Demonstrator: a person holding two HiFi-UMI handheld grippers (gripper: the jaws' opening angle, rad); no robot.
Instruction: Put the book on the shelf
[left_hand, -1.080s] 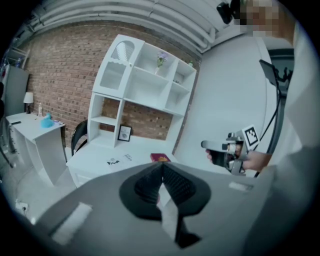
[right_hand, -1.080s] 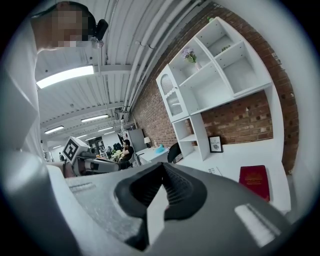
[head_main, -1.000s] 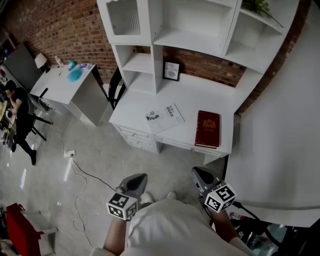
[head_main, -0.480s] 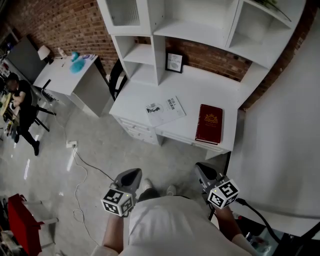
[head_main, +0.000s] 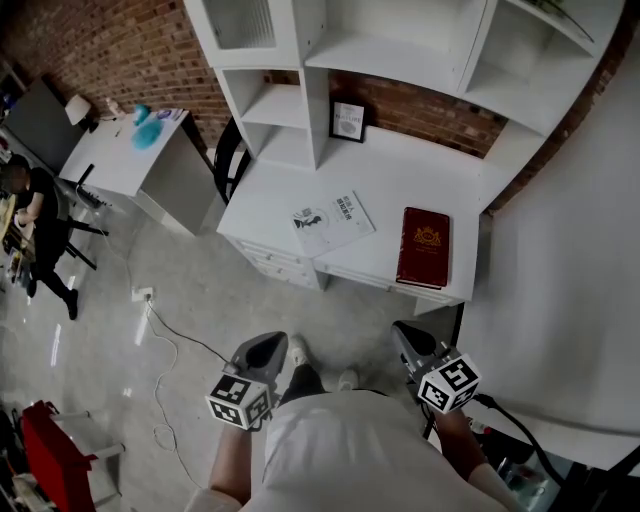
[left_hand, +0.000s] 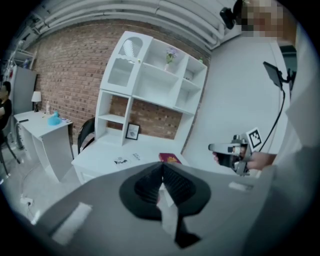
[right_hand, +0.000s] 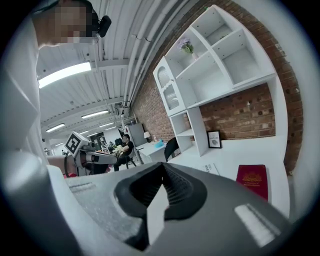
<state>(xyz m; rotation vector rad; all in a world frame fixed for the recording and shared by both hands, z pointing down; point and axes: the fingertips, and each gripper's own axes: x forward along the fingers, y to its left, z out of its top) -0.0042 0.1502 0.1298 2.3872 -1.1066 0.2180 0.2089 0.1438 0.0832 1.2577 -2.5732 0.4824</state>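
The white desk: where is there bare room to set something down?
Bare desk lies behind the red book, right of the framed picture, and at the left end beside the booklet. The middle shelf compartment is empty too. The front strip, holding both, is fullest.

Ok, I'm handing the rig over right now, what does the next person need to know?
Left gripper: shut, empty, held low, away from the desk.
Right gripper: shut, empty, likewise.
Red book: flat on the desk's right side, near the front edge, with a leaflet to its left.
Done: nothing.
Left: step up, grip the book, set it on the shelf.
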